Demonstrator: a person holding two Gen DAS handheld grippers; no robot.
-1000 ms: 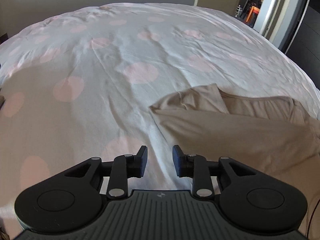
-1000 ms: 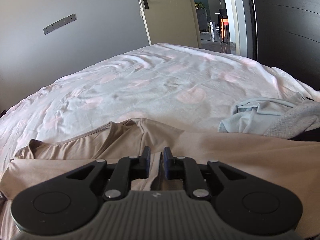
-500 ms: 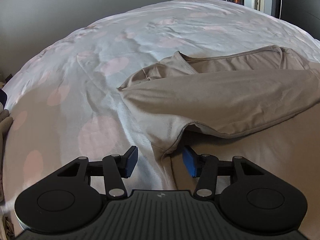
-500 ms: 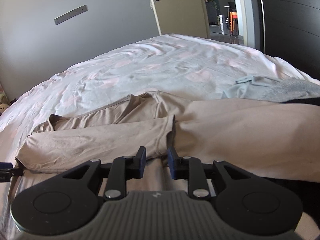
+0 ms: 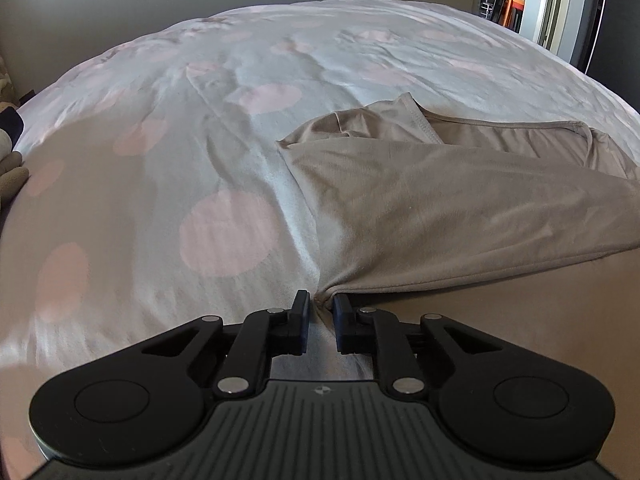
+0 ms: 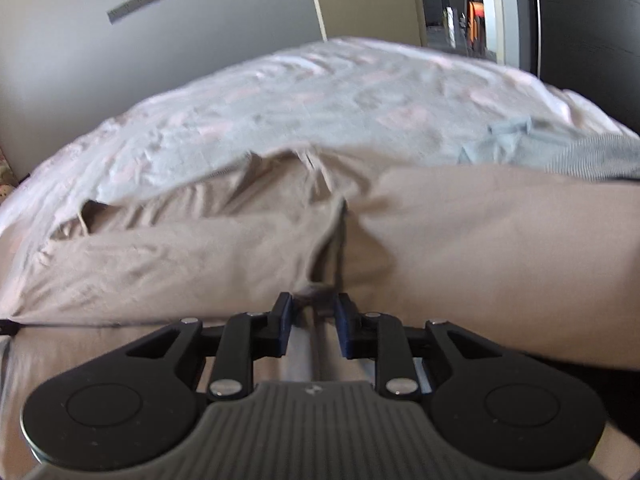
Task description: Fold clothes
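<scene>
A beige shirt (image 5: 440,208) lies on the bed, one side folded over onto its body. In the left wrist view its near corner runs to a point between the fingertips of my left gripper (image 5: 321,312), which is shut on it. The right wrist view is blurred. There the same beige shirt (image 6: 180,264) has a bunched fold of its sleeve edge sitting between the fingers of my right gripper (image 6: 313,312), which stand apart, open.
A pale bed cover (image 5: 200,120) with pink dots spreads to the far wall. A light blue garment (image 6: 504,136) and a grey knit (image 6: 592,156) lie at the right. An open doorway (image 6: 452,8) is behind the bed. Soft items (image 5: 12,176) sit at the left edge.
My left gripper has narrowed from wide open onto the shirt's corner. My right gripper has opened a little wider and moved forward onto the sleeve fold.
</scene>
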